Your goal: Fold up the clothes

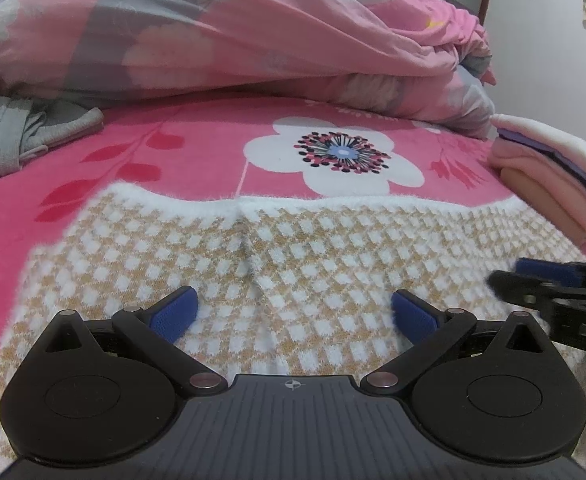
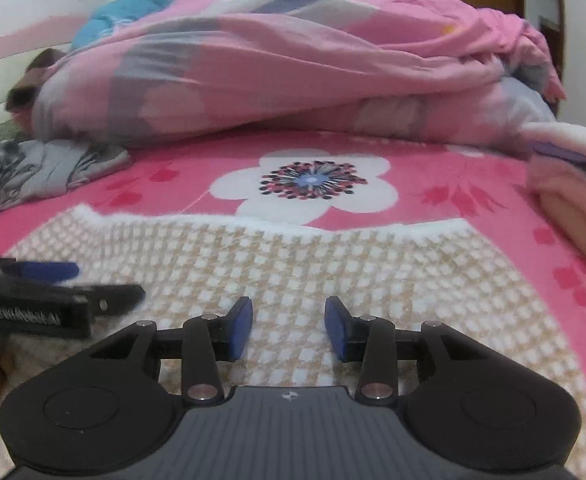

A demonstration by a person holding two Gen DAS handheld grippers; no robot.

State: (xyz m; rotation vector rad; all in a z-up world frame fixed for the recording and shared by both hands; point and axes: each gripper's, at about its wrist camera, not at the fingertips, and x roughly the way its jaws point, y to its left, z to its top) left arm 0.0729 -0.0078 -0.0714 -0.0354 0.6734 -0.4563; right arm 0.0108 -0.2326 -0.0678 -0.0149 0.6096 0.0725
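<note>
A fuzzy beige-and-white checked garment [image 1: 293, 248] [image 2: 333, 264] lies spread flat on the pink flowered bed sheet [image 1: 173, 152], its white trimmed edge on the far side. My left gripper [image 1: 293, 296] hovers over the garment's near part, wide open with nothing between its blue pads. My right gripper [image 2: 289, 304] is over the same garment further right, its pads partly apart and empty. Each gripper shows in the other's view: the right one [image 1: 533, 280] at the right edge, the left one [image 2: 73, 280] at the left edge.
A bunched pink and grey quilt [image 1: 253, 32] [image 2: 293, 72] fills the back of the bed. A stack of folded pink, white and purple clothes [image 1: 553, 168] [image 2: 573, 184] sits at the right. Crumpled grey clothes [image 1: 13, 136] [image 2: 45, 172] lie at the left.
</note>
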